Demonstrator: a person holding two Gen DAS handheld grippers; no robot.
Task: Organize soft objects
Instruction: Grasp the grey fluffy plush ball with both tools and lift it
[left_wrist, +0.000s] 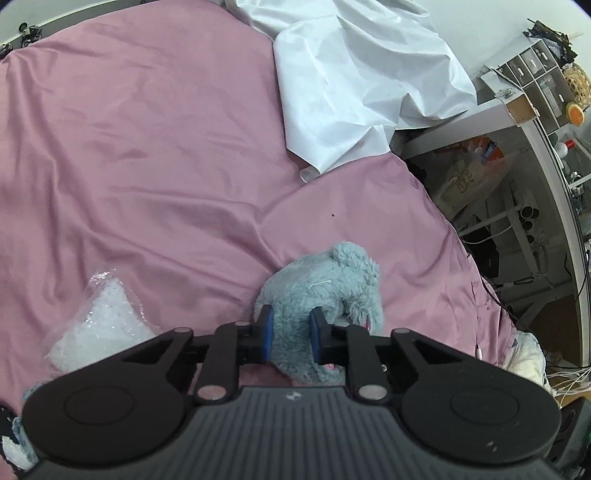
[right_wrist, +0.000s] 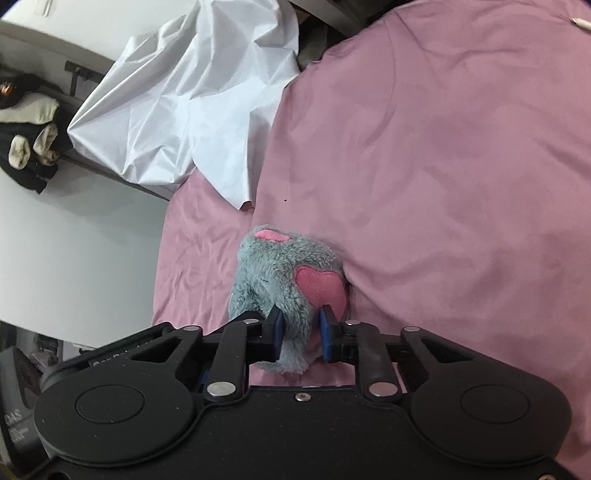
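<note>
A fluffy grey-blue plush toy lies on the pink bedsheet. My left gripper is shut on a fold of its fur, the blue pads pressing in from both sides. In the right wrist view the same kind of plush shows pink patches, one heart-shaped. My right gripper is shut on its lower part. I cannot tell if both grippers hold one toy or two. The toy rests on the pink sheet.
A crumpled white sheet lies at the far side of the bed and also shows in the right wrist view. A clear plastic bag lies left of my left gripper. Cluttered shelves stand beyond the bed's right edge. Dark clothes hang at left.
</note>
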